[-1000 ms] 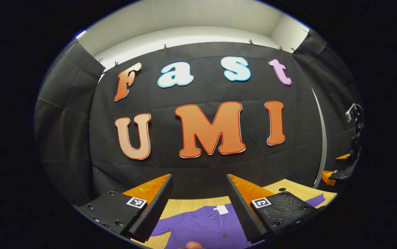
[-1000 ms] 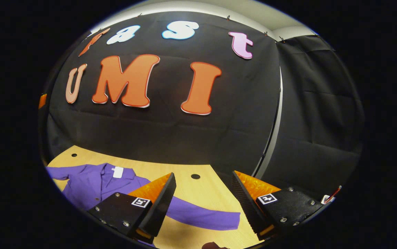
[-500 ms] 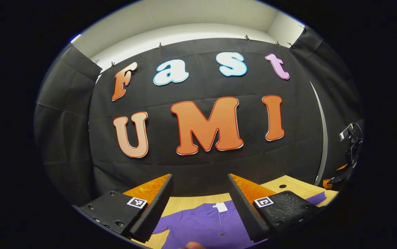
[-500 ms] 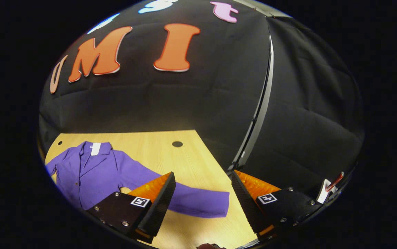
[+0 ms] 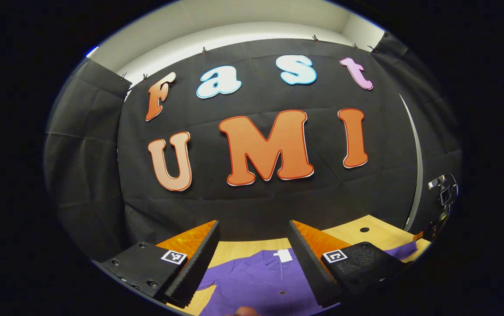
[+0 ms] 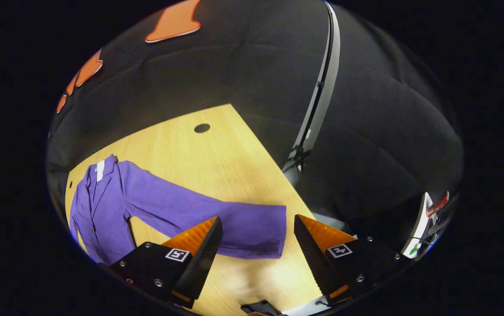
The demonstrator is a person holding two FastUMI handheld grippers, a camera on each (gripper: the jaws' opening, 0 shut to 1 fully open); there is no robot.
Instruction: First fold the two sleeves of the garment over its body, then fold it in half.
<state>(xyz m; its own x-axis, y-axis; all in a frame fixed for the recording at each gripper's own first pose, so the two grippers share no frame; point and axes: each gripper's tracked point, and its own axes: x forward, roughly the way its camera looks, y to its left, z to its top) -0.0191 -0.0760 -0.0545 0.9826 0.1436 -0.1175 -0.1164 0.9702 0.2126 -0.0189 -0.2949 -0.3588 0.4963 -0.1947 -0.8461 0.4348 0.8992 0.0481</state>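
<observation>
A purple button-front garment (image 6: 102, 202) lies flat on the wooden table (image 6: 199, 153), collar toward the back wall. Its right sleeve (image 6: 217, 219) stretches out sideways, the cuff near the table's right edge. My right gripper (image 6: 255, 248) hovers open above that cuff, tilted down toward it, touching nothing. In the left gripper view the garment's collar and white label (image 5: 283, 256) sit between the fingers of my left gripper (image 5: 252, 259), which is open and held above the body of the garment (image 5: 256, 281). The other gripper (image 5: 443, 206) appears at the far right of that view.
The table has round holes (image 6: 202, 128) near its back edge. Black cloth walls close in behind and to the right, with a light vertical strip (image 6: 318, 101) at the corner. The table's right edge (image 6: 274, 162) runs close to the sleeve cuff.
My right gripper has pitched downward and moved over the sleeve, so the table and cuff now sit between its fingers. The left gripper has barely shifted.
</observation>
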